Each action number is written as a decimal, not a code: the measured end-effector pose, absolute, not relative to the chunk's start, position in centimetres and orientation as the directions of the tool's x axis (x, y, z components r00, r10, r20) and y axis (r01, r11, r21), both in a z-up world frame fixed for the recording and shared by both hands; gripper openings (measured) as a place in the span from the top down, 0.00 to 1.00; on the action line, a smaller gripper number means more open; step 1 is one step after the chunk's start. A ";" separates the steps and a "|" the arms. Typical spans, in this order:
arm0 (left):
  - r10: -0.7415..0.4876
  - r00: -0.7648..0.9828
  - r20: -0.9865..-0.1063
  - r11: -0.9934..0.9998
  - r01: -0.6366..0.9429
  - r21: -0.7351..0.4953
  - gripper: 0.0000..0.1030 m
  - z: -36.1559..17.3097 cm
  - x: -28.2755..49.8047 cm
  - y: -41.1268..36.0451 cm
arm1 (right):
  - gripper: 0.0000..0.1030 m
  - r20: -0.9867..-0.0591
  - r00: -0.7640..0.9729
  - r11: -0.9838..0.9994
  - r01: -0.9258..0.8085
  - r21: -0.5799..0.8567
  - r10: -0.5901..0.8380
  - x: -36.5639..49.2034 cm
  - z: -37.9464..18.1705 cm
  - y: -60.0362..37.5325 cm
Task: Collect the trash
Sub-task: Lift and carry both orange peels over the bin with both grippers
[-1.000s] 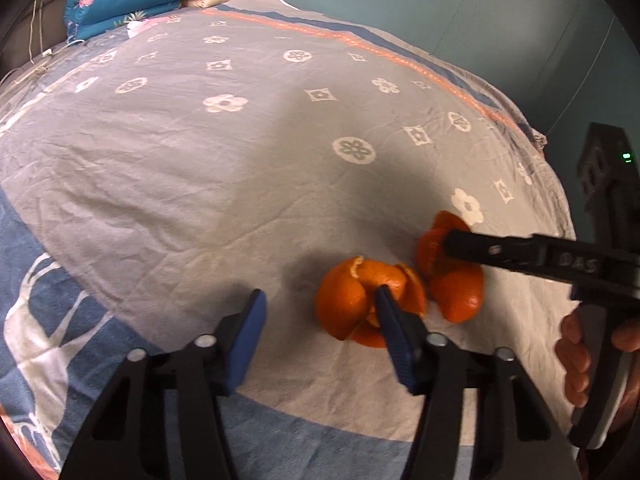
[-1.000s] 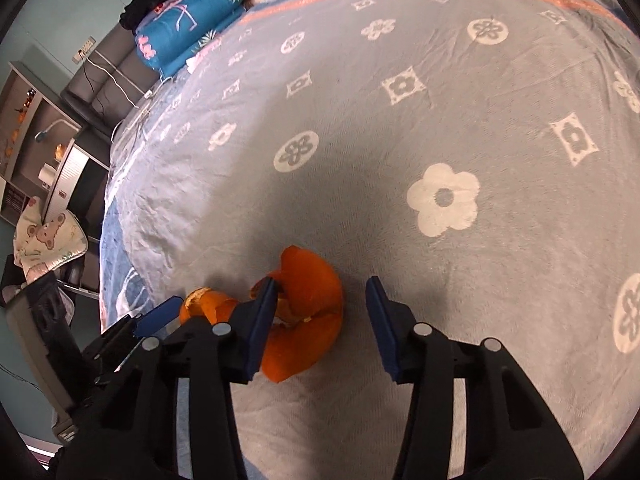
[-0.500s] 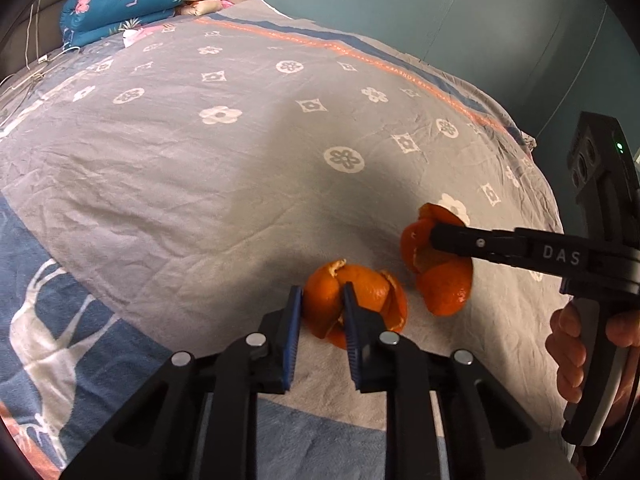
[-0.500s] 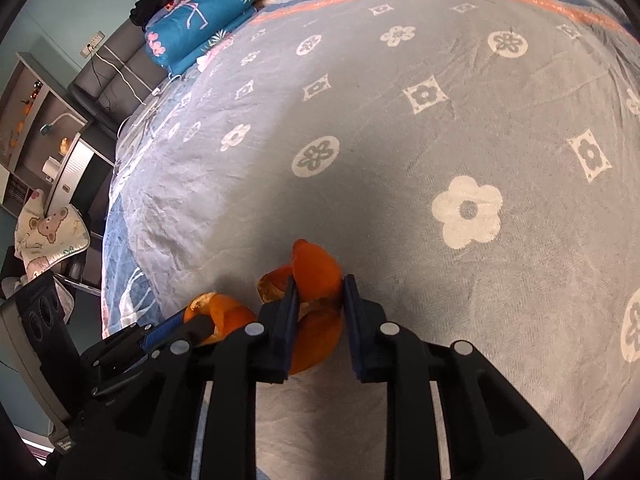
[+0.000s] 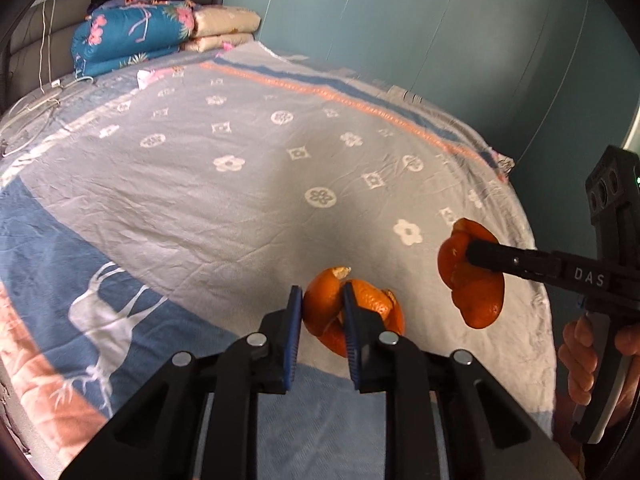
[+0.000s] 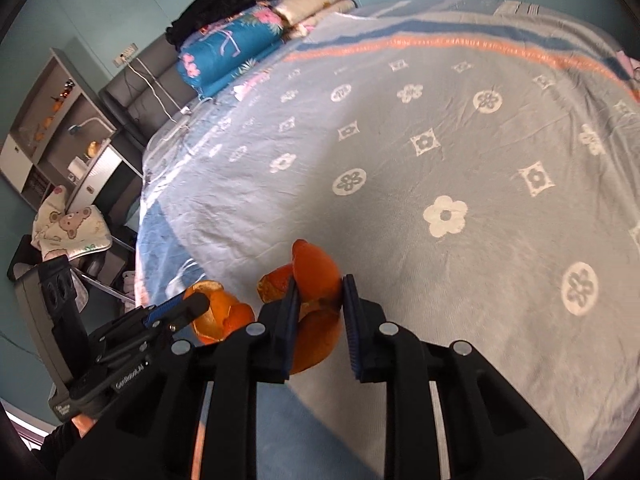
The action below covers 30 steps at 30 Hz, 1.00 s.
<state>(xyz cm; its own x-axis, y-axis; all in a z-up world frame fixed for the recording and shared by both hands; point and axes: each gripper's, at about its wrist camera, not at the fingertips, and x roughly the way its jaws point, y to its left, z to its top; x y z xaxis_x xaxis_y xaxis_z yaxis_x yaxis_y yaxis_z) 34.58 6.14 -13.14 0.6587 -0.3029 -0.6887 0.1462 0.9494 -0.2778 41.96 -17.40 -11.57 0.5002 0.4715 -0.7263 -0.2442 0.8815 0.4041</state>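
Orange peel sat clamped in both sets of fingers, narrow on each. My left gripper point(image 5: 320, 300) pinched the left peel point(image 5: 352, 312) with one lobe between the pads and the rest curling out past the right-hand pad; the piece hung clear above the bed point(image 5: 240, 184). My right gripper point(image 6: 318, 300) held the right peel point(image 6: 316, 276) the same way, its long axis running up beyond the fingertips and down below them. The two peels hung side by side, near but apart. Both were curled, thin-walled, glossy outside. No bin showed ahead of either pair of fingers; I judged the carry-off came next.
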 end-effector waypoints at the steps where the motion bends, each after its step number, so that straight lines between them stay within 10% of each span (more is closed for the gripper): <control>1: -0.306 0.664 -0.683 0.948 0.147 -0.281 0.82 -12.8 34.0 6.1 | 0.80 -0.723 0.506 0.882 -0.246 0.402 0.471 41.2 -11.1 -17.7; 30: -0.498 0.731 -0.466 0.866 0.448 -0.223 0.82 0.4 13.7 -5.5 | 0.80 -0.540 0.780 0.933 -0.154 0.324 0.316 10.2 0.6 -32.0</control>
<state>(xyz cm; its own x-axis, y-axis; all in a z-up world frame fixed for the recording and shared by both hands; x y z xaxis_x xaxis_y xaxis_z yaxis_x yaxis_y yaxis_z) 13.68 -5.49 0.42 0.7314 -0.4982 -0.4656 0.4480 0.8658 -0.2228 10.22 -32.00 0.59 0.7802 0.3162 -0.5398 -0.1539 0.9333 0.3244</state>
